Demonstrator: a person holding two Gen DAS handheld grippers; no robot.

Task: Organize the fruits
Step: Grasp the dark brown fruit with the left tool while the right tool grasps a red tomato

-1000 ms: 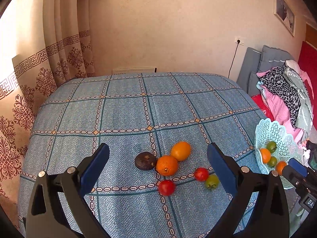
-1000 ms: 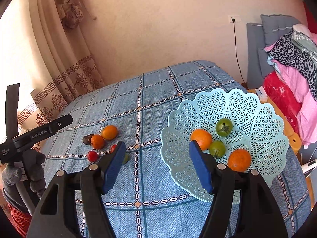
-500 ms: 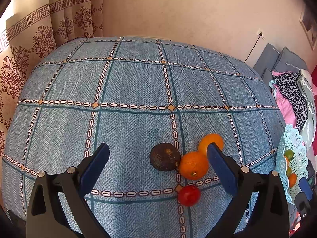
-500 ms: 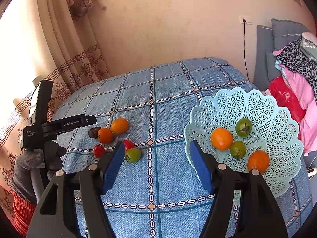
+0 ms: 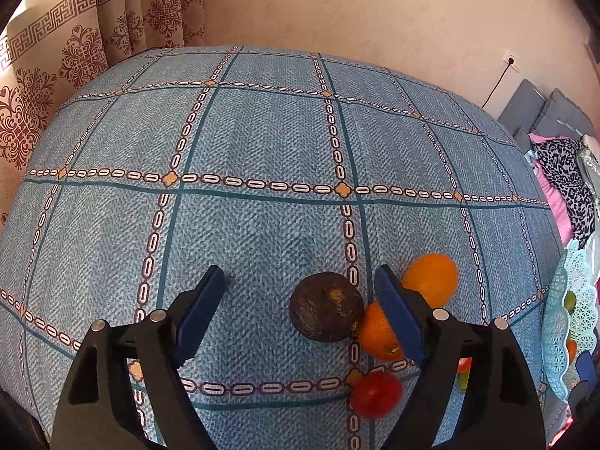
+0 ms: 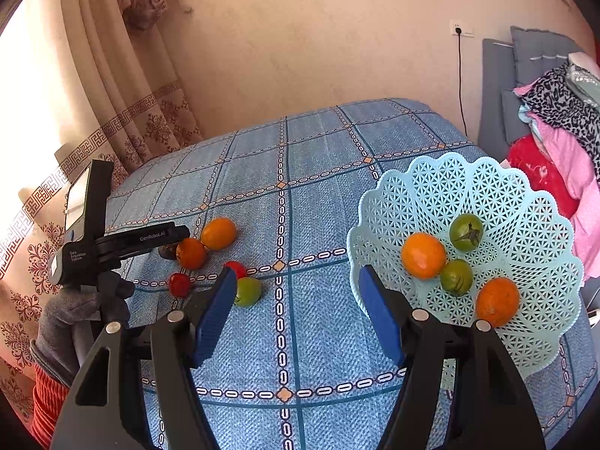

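Basket (image 6: 525, 202) at 3 o'clock w/ four fruits in. Left gripper (image 5: 300, 311) fingers wide apart, lined up on dark fruit (image 5: 325, 306) — pick step; next, straddle & close. Right gripper (image 6: 296, 311) spread too, empty.

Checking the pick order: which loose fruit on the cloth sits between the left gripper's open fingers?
The dark brown fruit, the only dark one. It lies within the left gripper; the nearer orange touches it behind the right finger.
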